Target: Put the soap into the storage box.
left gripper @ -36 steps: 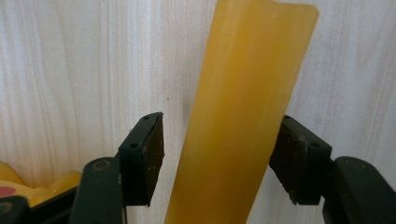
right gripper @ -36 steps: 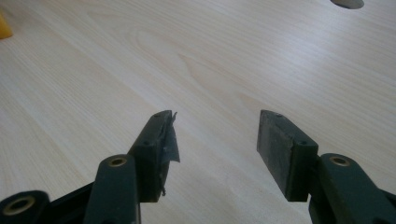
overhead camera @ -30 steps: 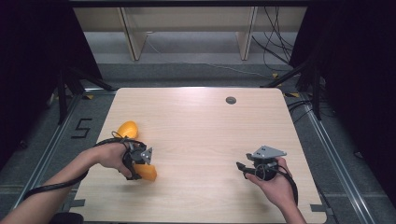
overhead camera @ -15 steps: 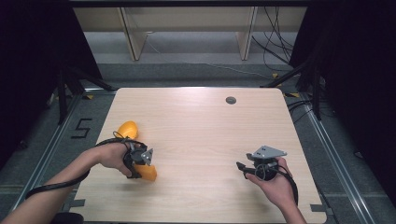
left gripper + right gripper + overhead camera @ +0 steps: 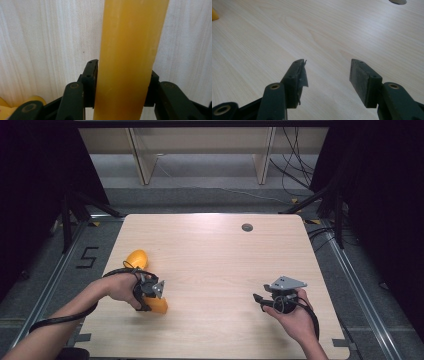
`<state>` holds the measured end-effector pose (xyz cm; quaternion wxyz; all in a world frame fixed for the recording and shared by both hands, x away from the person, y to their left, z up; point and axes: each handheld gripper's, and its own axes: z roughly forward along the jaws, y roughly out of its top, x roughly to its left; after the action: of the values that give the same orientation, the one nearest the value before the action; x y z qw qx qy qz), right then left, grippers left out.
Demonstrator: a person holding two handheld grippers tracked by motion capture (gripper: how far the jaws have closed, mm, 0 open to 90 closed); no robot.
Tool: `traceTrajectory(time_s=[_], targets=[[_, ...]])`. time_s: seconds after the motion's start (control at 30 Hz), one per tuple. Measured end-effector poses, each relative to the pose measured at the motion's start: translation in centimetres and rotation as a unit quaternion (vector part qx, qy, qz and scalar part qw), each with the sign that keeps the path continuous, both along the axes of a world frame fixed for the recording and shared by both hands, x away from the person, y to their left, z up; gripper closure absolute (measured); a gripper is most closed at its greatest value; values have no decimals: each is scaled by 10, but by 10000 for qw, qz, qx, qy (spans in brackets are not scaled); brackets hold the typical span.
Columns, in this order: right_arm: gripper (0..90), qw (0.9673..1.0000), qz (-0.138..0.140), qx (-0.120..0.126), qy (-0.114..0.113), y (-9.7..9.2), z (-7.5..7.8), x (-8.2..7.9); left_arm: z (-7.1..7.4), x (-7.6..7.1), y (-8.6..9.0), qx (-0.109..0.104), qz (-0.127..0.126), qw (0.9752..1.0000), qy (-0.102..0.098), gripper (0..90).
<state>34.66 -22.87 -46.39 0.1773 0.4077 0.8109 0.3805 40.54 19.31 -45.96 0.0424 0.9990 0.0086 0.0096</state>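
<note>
My left gripper point(image 5: 155, 298) is at the table's front left, shut on an orange plastic piece point(image 5: 160, 306) that rests against the tabletop. In the left gripper view the piece point(image 5: 127, 57) runs as a thick yellow-orange band between the two black jaws, which press on both its sides. A second, rounded orange object point(image 5: 136, 258) lies on the table just behind the left hand. My right gripper point(image 5: 258, 299) is held low at the front right, open, with nothing between its fingers point(image 5: 294, 77); only bare wood shows in the gap.
The light wooden table point(image 5: 215, 250) has a round grommet hole point(image 5: 247, 227) near its far edge. Black cables trail from both grippers toward the person. Dark frames and floor cables surround the table.
</note>
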Motion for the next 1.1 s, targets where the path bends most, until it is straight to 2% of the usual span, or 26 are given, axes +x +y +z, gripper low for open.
traceTrajectory(time_s=[0.13,0.3,0.33,0.37,0.47,0.57,0.7,0.8,0.87,0.9,0.93,0.97,1.0,1.03,1.1], targets=[[465,10000,9,-7,6,0,0,0,1,-1,2,29,60,10000,7,597],[465,9999,65,-70,-47,-1,0,1,1,-4,3,-1,278,9996,14,601],[465,9999,71,-76,-69,-1,0,2,1,-4,3,-2,312,9995,10,601],[465,9996,126,-141,-186,-2,-1,3,1,-4,3,-6,345,9994,11,601],[465,9998,99,-119,-139,-2,0,2,1,-4,4,0,468,9989,75,602],[466,9998,101,-122,-142,-2,0,2,1,-5,6,-65,699,9974,135,602],[465,9998,95,-95,-153,-2,-1,2,4,-10,7,-271,1037,9941,154,602],[465,9998,97,-104,-139,-2,-1,3,7,-16,7,-409,1484,9879,169,602],[465,9996,137,-140,-203,-2,-2,3,9,-19,7,-531,1817,9817,189,603],[464,9996,140,-150,-169,-2,-1,3,10,-20,7,-591,1972,9782,262,603],[464,9998,104,-116,-110,-1,-1,2,10,-20,7,-591,1972,9782,262,603],[464,9998,103,-125,-121,-2,-1,2,12,-22,7,-717,2390,9675,422,603],[464,9998,103,-129,-123,-2,-1,2,13,-24,7,-793,2604,9610,492,603],[464,9998,99,-110,-133,-2,-1,2,14,-24,7,-748,2702,9583,546,603],[464,9998,100,-108,-136,-2,-2,2,15,-27,6,-773,3015,9490,498,603]])
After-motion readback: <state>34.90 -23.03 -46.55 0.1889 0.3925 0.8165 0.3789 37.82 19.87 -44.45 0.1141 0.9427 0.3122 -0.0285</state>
